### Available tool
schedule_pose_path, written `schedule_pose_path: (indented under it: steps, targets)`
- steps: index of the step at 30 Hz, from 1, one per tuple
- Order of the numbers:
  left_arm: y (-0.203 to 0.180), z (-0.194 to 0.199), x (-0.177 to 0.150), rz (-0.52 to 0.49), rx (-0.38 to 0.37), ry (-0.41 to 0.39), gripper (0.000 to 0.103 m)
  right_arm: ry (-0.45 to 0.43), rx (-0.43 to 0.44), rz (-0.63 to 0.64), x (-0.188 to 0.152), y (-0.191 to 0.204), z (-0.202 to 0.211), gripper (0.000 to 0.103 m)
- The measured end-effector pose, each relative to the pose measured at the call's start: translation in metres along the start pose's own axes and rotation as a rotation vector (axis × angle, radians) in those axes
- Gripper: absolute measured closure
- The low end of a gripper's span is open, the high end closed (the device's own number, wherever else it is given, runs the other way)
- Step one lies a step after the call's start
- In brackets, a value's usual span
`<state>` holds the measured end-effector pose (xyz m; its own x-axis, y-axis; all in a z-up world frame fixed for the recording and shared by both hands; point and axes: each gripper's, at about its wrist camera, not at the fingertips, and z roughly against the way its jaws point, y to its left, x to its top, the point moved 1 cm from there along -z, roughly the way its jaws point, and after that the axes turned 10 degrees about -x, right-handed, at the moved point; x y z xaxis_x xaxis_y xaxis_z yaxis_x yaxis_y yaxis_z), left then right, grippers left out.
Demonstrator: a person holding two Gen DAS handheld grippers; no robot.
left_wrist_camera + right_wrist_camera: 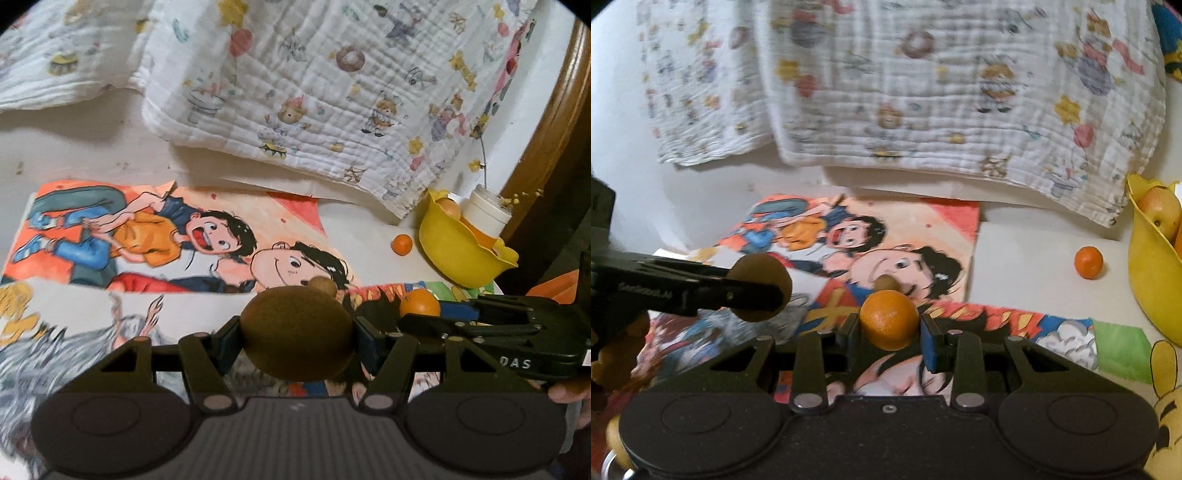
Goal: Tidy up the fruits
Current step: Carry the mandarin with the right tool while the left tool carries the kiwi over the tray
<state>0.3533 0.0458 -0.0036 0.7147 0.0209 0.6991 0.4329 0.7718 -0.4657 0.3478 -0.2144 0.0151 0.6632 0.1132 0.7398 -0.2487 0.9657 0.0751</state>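
Both fruits are lifted and in transit: the left gripper (297, 341) has its jaws clamped on a brown kiwi (295, 332), the right gripper (889, 330) has its jaws clamped on a small orange (889, 319), both held above the cartoon drawings (155, 236) spread on the desk. The yellow bowl (448, 251), already holding some fruit, sits toward the right edge of the desk, with a loose mandarin (402, 244) just beside it on the bare surface. Likely next: carry each fruit over the bowl rim and release low, one at a time, since the white jar (487, 216) crowds the bowl.
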Motion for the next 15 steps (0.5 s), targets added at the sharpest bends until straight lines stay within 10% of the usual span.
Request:
schedule_pose_path:
  steps: [15]
  targets:
    - [-0.023,0.061,-0.052,-0.024,-0.012,-0.001,0.036,0.002,0.134,0.064,-0.053,0.045,0.077,0.067]
